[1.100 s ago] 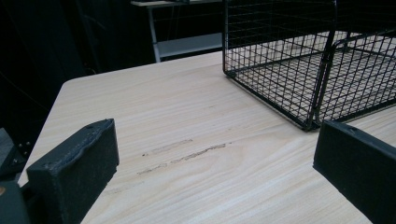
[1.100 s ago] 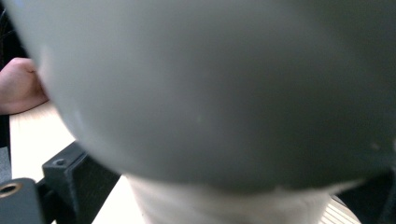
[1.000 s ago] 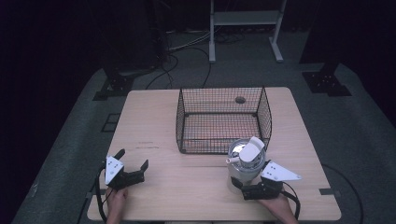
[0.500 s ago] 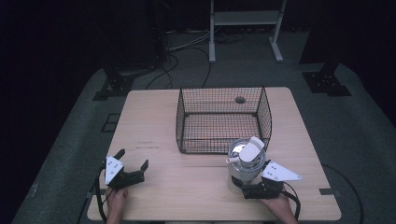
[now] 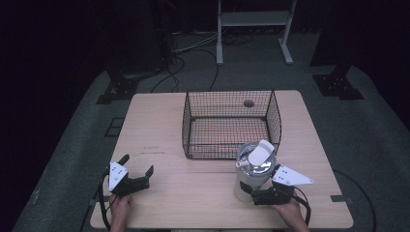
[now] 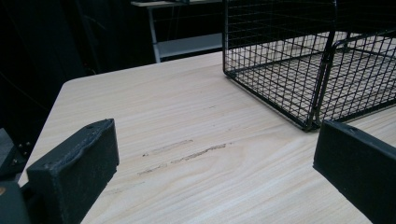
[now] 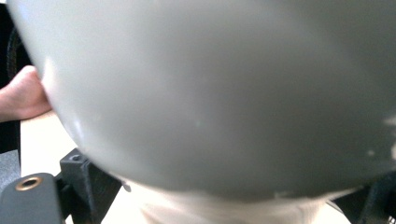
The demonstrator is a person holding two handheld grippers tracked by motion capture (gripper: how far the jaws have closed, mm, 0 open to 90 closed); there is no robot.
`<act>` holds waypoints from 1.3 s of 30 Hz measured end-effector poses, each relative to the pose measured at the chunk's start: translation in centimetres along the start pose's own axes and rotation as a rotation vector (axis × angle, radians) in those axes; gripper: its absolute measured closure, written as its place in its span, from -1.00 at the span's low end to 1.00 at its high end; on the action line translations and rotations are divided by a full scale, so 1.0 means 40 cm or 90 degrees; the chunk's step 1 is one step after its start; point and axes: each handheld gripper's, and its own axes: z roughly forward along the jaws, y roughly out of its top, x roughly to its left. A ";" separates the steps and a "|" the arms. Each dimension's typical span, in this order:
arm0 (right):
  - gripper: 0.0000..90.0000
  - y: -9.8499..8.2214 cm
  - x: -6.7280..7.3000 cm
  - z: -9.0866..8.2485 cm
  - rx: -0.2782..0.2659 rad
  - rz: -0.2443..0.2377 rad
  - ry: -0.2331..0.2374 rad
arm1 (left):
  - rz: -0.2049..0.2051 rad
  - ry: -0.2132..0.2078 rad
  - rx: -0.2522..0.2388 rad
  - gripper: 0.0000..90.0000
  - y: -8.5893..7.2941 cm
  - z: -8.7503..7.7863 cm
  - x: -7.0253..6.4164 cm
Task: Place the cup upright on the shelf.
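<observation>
A grey metal jug (image 5: 256, 166) with a white lid flap stands upright at the table's front right, just in front of the black wire basket (image 5: 227, 145). My right gripper (image 5: 261, 193) holds the jug low on its body, one jaw on each side. In the right gripper view the jug (image 7: 210, 93) is very close, with the right gripper (image 7: 231, 198) clamped at its base. My left gripper (image 5: 137, 164) rests open near the front left edge with nothing in it. Between the left gripper (image 6: 217, 135) jaws lies bare wood, with the basket (image 6: 289, 70) ahead to the right.
The wooden table (image 5: 193, 193) has bare room between the two grippers and left of the basket. A small round hole (image 5: 249, 103) in the tabletop shows through the basket. A hand (image 7: 21, 98) shows at the left of the right gripper view. Cables and a metal stand (image 5: 254, 19) lie beyond the table.
</observation>
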 end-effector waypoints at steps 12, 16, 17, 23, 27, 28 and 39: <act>-0.79 0.102 -0.011 0.008 -0.031 -0.023 0.016 | 0.001 0.000 -0.001 -1.00 0.000 0.001 -0.001; -0.79 0.142 -0.013 0.015 -0.035 -0.037 0.021 | -0.001 0.000 0.000 -1.00 0.000 0.000 -0.001; -0.79 0.152 -0.013 0.016 -0.034 -0.036 0.023 | -0.002 0.000 0.000 -1.00 0.000 0.000 -0.001; -0.79 0.206 -0.018 0.030 -0.039 -0.046 0.035 | -0.001 -0.001 0.000 -1.00 0.000 0.000 -0.001; -0.79 0.246 -0.024 0.043 -0.046 -0.050 0.043 | 0.000 0.000 0.000 -1.00 0.000 0.000 0.000; -0.79 0.255 -0.026 0.047 -0.050 -0.048 0.045 | 0.000 0.000 0.000 -1.00 0.000 0.000 0.000; -0.79 0.353 -0.053 0.097 -0.056 -0.060 0.049 | 0.002 -0.001 -0.003 -1.00 0.000 0.001 0.001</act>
